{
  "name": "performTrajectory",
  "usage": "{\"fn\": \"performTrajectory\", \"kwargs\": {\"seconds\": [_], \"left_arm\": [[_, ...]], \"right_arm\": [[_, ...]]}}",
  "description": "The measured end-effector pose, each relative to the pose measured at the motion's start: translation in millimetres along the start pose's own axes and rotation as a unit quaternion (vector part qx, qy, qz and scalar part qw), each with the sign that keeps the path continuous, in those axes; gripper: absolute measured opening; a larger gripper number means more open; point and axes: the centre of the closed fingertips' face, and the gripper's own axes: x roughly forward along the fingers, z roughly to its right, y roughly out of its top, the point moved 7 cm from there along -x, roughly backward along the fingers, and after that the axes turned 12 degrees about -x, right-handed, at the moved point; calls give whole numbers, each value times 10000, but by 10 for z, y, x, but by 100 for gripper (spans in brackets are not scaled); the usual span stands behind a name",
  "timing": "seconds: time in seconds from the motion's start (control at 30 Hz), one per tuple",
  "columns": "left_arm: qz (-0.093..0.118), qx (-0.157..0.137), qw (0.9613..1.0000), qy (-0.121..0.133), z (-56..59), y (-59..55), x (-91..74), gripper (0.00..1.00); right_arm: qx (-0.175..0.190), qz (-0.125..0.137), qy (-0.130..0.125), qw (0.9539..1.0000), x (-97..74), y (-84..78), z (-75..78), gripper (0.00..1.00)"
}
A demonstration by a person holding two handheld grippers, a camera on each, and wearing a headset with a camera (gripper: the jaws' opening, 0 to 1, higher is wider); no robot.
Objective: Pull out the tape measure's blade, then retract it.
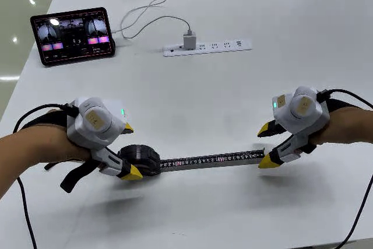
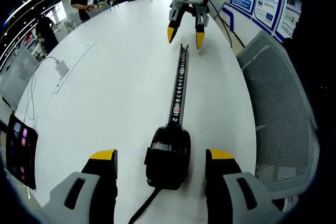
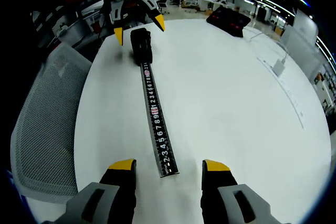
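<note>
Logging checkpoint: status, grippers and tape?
Left gripper open, straddling black tape measure case. Right gripper open around tip of extended dark numbered blade, flat on white table. White power strip well aside.

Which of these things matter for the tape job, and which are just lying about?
Job: tape measure case, extended blade, left gripper open around the case, right gripper open at the blade tip.
Lying about: tablet, power strip, charger.
</note>
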Motion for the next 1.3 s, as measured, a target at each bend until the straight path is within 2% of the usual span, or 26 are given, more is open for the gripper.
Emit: {"fn": "performTrajectory", "kwargs": {"seconds": [0.07,0.23,0.37,0.6,0.7,0.8,0.9,0.97,1.03,1.07,1.1,1.13,1.17,1.2,1.23,1.3], "left_arm": [[65,-116,9998,-165,40,5,-8,71],[215,-413,9987,-198,55,12,-26,80],[271,-548,9979,-190,61,2,-36,84],[396,-736,9965,2,27,-4,-78,91],[518,-839,9950,175,-3,12,-99,99],[690,-1117,9910,255,-50,24,-141,99],[868,-1274,9875,329,-82,25,-166,99],[982,-1409,9844,374,-92,25,-182,99],[1163,-1579,9793,500,-119,18,-205,99],[1280,-1707,9751,610,-137,6,-227,99],[1373,-1776,9725,627,-142,-1,-240,99],[1457,-1899,9687,661,-150,-14,-257,99],[1663,-2051,9616,754,-183,-32,-300,99],[1859,-2099,9564,813,-200,-32,-331,99],[1972,-2236,9500,931,-221,-76,-382,99],[2093,-2387,9425,1049,-244,-134,-437,99]], "right_arm": [[79,12,13,10000,-14,6,-22,49],[245,153,-68,9996,-31,38,-45,54],[262,153,-90,9995,-31,24,-70,59],[450,194,-167,9987,-58,-62,-84,64],[539,313,-316,9976,-83,-75,-59,71],[695,574,-549,9944,-128,-35,-35,81],[774,655,-666,9926,-175,-33,-25,86],[801,721,-749,9913,-204,-34,-19,88],[955,826,-851,9883,-237,-40,-18,91],[1007,885,-930,9866,-253,-47,-22,93],[1029,914,-1014,9853,-264,-54,-23,98],[1033,970,-1124,9835,-275,-56,-17,99],[1101,978,-1113,9828,-295,-86,-41,99],[1170,996,-1181,9810,-306,-103,-41,99],[1192,1052,-1278,9790,-325,-129,-45,99],[1247,1098,-1307,9774,-345,-167,-67,99]]}}
